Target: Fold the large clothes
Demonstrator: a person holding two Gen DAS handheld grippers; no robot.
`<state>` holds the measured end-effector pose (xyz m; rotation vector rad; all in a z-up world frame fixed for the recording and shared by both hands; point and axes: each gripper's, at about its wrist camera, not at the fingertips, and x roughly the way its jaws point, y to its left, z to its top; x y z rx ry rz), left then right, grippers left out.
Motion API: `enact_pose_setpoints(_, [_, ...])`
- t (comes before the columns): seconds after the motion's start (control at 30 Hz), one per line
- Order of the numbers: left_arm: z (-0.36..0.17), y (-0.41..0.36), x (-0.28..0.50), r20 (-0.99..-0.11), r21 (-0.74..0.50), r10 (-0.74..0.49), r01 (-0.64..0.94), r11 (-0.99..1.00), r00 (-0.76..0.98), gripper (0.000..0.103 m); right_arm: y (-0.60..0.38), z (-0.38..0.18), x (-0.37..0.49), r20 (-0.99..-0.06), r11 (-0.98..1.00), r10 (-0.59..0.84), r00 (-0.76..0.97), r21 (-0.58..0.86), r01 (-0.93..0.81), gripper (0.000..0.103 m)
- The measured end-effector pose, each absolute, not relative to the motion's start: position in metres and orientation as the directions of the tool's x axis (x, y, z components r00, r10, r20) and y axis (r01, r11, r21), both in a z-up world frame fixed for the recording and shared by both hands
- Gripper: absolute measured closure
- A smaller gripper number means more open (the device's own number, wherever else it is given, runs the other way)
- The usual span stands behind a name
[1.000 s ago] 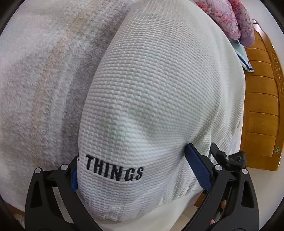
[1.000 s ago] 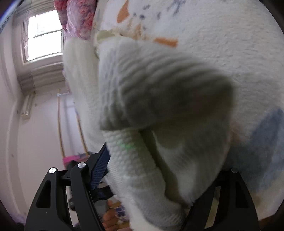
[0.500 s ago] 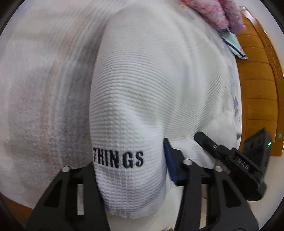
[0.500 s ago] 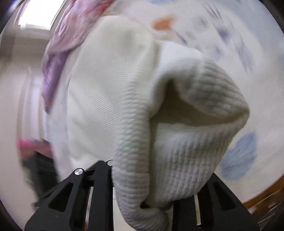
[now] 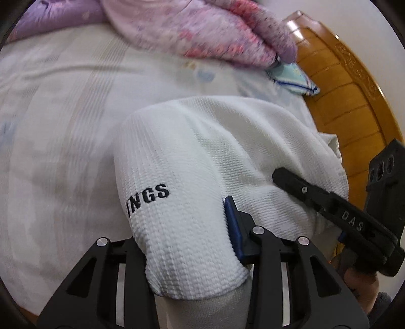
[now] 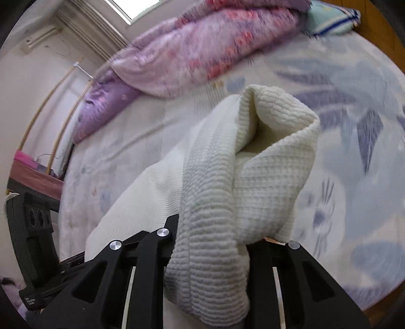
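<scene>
The left gripper (image 5: 186,243) is clamped on a thick fold of the white waffle-knit garment (image 5: 227,157); its jaws have just been closing, and the cloth fills the whole gap between them, with the blue pad (image 5: 234,227) of 1 finger pressed into the fabric on the right side. Black embroidered letters (image 5: 148,198) reading "INGS" show on the bunched cloth just above the jaws. The garment hangs lifted over the pale printed bedsheet (image 5: 63,126), and its far part stretches to the right toward the right gripper (image 5: 326,202), which enters the left wrist view from the right and bites into the same cloth. In the right wrist view the right gripper (image 6: 211,243) is likewise closed on a rolled-up edge of the garment (image 6: 253,177), its jaws having just been closing, with the knit packed between the 2 fingers and spilling down over them near the camera. A tube-like fold of the cloth stands up above the jaws, its opening facing the lens. The left gripper's black body (image 6: 33,227) shows at the left edge of that view. At the far end of the bed lies a pink and purple quilt (image 6: 202,50), with a pale blue-edged pillow (image 6: 331,17) to its right, against a wooden headboard (image 5: 341,88).
</scene>
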<state>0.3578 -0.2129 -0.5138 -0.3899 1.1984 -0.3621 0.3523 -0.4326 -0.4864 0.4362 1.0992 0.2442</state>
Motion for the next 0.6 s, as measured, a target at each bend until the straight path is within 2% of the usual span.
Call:
enact_pose_setpoints(0.13, [-0.504, -0.270, 0.396, -0.794, -0.480, -0.475, 0.090, 0.873, 0.380, 0.068, -0.483, -0.476, 0.384, -0.760, 0.880, 0.420, 0.495, 0.474, -0.020, 0.084])
enact_pose_setpoints(0.37, [-0.511, -0.377, 0.447, -0.753, -0.477, -0.495, 0.158, 0.865, 0.434, 0.068, -0.597, -0.479, 0.430, -0.731, 0.883, 0.386, 0.563, 0.470, 0.005, 0.084])
enact_pose_setpoints(0.6, [-0.575, -0.448, 0.452, -0.812, -0.420, -0.478, 0.233, 0.877, 0.335, 0.068, -0.672, -0.551, 0.425, -0.791, 0.845, 0.343, 0.506, 0.496, 0.202, 0.084])
